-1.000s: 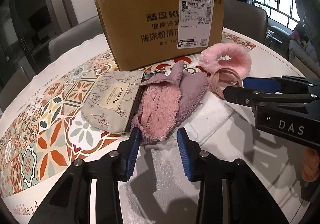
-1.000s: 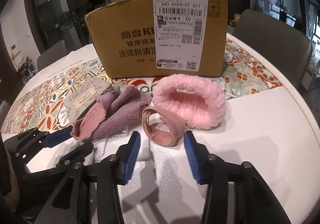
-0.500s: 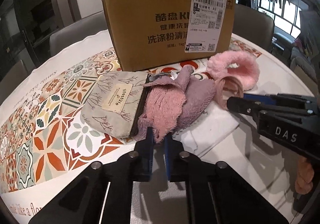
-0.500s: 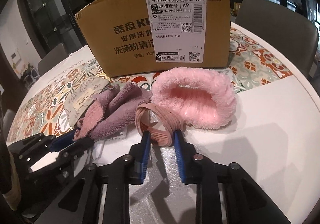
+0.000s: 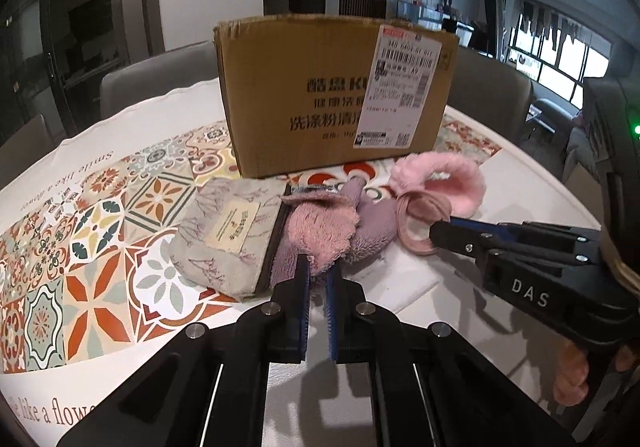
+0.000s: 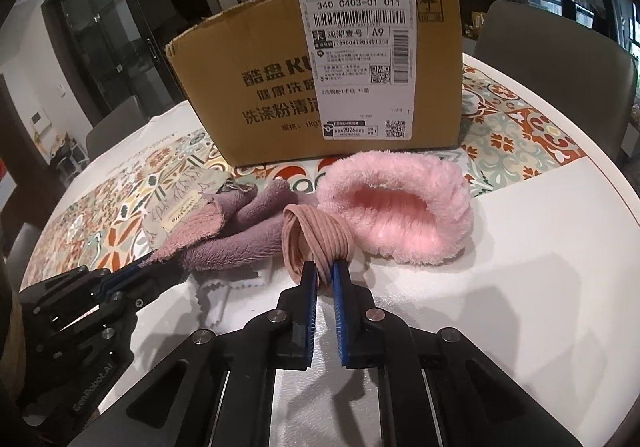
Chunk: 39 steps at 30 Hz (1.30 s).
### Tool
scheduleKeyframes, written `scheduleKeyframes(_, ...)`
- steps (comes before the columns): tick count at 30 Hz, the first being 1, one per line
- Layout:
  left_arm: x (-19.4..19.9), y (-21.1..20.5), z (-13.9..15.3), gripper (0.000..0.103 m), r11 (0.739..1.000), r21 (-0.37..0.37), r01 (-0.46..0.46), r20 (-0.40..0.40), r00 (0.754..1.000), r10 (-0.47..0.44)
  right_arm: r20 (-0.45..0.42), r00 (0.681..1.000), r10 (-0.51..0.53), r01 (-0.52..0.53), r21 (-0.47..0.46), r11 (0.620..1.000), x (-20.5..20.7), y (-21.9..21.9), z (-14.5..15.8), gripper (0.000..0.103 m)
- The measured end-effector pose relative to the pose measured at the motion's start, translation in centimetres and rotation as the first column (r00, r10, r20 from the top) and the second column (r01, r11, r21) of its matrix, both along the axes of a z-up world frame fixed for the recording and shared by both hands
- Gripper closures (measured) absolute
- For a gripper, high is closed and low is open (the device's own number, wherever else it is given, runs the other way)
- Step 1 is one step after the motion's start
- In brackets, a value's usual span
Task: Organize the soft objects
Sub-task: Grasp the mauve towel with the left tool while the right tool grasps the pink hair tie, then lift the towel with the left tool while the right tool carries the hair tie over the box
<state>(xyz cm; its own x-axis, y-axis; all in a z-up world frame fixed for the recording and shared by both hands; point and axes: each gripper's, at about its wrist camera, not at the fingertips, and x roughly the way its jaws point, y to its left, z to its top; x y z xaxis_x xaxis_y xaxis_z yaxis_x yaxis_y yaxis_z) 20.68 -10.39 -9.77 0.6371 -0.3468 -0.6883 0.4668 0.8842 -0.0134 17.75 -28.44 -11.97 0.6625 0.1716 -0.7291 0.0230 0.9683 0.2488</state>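
Observation:
A pink-and-purple towel [image 5: 336, 231] lies crumpled on the table in front of the cardboard box [image 5: 312, 99]. My left gripper [image 5: 316, 279] is shut on the towel's near edge; the towel also shows in the right wrist view [image 6: 240, 235]. A dusty-pink ribbed headband [image 6: 316, 239] lies beside it, and my right gripper [image 6: 325, 275] is shut on its near loop. A fluffy pink headband [image 6: 396, 207] lies just behind, in front of the box [image 6: 280, 87]. A grey printed fabric pouch [image 5: 228, 231] lies left of the towel.
The round white table carries a patterned tile-print runner [image 5: 80, 247]. A white paper piece [image 6: 224, 295] lies under the towel. Grey chairs [image 6: 560, 39] stand behind the table. The left gripper's body [image 6: 72, 319] shows low left in the right wrist view.
Both grippers moved forward and closed: the left one onto the towel's edge, the right one onto the ribbed headband. Both cloths are lifted slightly at the gripped ends.

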Motion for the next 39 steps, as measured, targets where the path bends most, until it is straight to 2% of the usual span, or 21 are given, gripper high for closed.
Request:
scheduleKeyframes(13,-1.6,-0.1,3.4,0.095,0.998,-0.063,-0.010,0.073,0.997,0.015,0.053,0.998,-0.039,0.038,0.008,0.999,-1.3,-0.6,2.6,0.094)
scheduleKeyframes(21,-2.6,-0.1,5.3,0.095,0.996,-0.076,-0.035,0.123,0.991,0.044,0.089,0.993,-0.083,0.083,-0.002,0.997,-2.6,-1.4,4.6,0.094)
scheduleKeyframes(39,-5.8,0.8,11.0,0.096,0.989,-0.131,-0.071,0.210,0.973,0.097,0.208,0.974,-0.086,0.089,-0.002,0.996,-6.2,-1.0,11.0,0.094)
